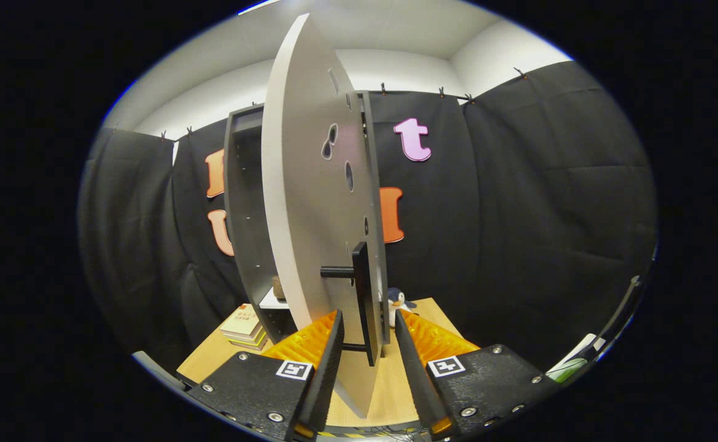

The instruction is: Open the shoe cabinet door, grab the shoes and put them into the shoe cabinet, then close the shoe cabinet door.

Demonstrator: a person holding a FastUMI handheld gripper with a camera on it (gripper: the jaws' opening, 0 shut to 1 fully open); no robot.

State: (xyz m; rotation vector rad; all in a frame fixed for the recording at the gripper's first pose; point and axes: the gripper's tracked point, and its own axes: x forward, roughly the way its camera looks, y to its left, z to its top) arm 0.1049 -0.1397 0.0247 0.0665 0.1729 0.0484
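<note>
Claw [368,344] fingers sit nearest us, spread apart, straddling the free edge of the shoe cabinet door [310,202] and its dark bar handle [362,294]. We read the claw as open: left finger on the door's outer face side, right finger beyond the handle, and we can't confirm either one pressing on anything

Door stands well swung out, edge-on to us, with cutout slots up its face. Shoe cabinet [242,215] is behind it, dark carcass, interior open on the left. We see a white shelf [273,301] low inside with a small brownish thing on it, too small to identify. Shoes: we can't spot them from this angle

Our call on the step: door handling, either finishing the opening swing or about to close, can't tell which from this alone. To do it well:
- close the claw on the handle bar, not the panel edge, so it doesn't slip
- follow the hinge arc, don't pull straight, or the cabinet may drag on the table
- keep the fingers level with the handle so the lower standoff doesn't snag

Surface: light wood table [212,362], cabinet standing on it. Stack of books [245,325] just left of the cabinet base, small penguin toy [397,302] just right of the door, beyond the right finger. Room: black cloth wall clipped along a line, white wall and ceiling above
</note>
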